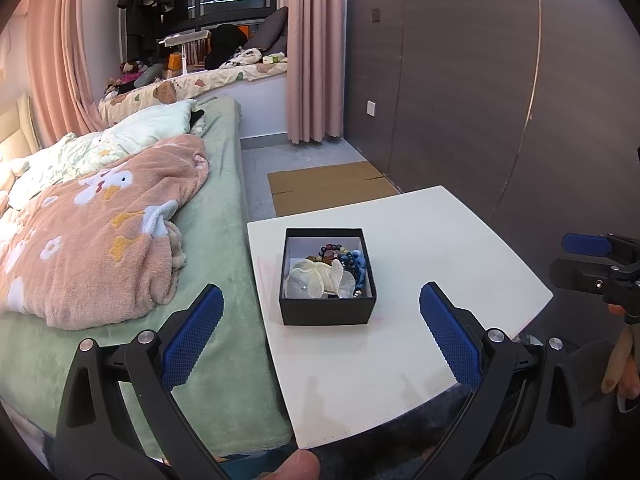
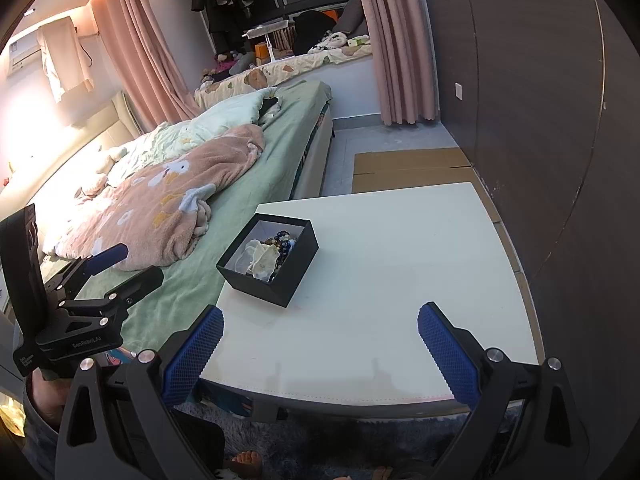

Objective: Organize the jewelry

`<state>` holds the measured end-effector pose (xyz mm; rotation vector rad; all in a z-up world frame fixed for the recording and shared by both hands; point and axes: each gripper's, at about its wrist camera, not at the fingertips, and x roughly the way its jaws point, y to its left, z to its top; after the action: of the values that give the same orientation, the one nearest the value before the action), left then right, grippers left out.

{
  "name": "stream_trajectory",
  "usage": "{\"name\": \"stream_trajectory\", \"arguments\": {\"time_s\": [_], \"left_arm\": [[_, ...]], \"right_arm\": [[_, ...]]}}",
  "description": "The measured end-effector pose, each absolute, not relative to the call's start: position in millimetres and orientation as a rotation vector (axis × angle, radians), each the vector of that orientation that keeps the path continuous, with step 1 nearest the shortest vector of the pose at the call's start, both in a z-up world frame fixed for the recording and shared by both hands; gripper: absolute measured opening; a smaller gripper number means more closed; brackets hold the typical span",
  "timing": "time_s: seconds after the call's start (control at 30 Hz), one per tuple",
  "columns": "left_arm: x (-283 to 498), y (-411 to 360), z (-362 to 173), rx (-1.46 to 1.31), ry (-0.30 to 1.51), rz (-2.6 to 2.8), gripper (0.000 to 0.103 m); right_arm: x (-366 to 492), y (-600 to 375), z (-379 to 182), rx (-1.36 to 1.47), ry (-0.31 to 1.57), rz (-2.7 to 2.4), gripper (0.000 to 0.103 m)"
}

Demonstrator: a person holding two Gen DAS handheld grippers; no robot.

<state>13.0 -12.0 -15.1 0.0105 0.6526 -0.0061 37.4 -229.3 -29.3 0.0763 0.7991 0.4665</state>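
Observation:
A black open box [image 1: 326, 312] stands on the white table [image 1: 420, 264]; it also shows in the right wrist view [image 2: 280, 280]. Inside lie a cream sheer pouch [image 1: 320, 282], a dark bead bracelet [image 1: 334, 249] and blue beaded pieces [image 1: 358, 264]. The pouch [image 2: 262, 258] and the beads [image 2: 282, 244] show from the right too. My left gripper [image 1: 320, 312] is open and empty, held just short of the box. My right gripper [image 2: 320, 334] is open and empty, above the table's near edge, right of the box.
A bed [image 1: 224, 280] with a green sheet and pink blanket [image 1: 100, 240] touches the table's left side. Flat cardboard [image 1: 332, 184] lies on the floor behind the table. A dark wall panel [image 1: 480, 100] runs along the right.

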Motion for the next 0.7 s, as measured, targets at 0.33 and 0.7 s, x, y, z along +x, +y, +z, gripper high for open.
{"name": "stream_trajectory", "arguments": {"time_s": [0.33,0.7], "left_arm": [[16.0,-10.0,-13.7,0.0,0.642,0.006,0.098],[16.2,-8.3,-15.1,0.007,0.642,-0.008,0.098]], "right_arm": [[38.0,-229.6,-27.4,0.072,0.806,0.462,0.095],[42.3,-229.1,-32.4,0.066,0.817,0.453,0.095]]}}
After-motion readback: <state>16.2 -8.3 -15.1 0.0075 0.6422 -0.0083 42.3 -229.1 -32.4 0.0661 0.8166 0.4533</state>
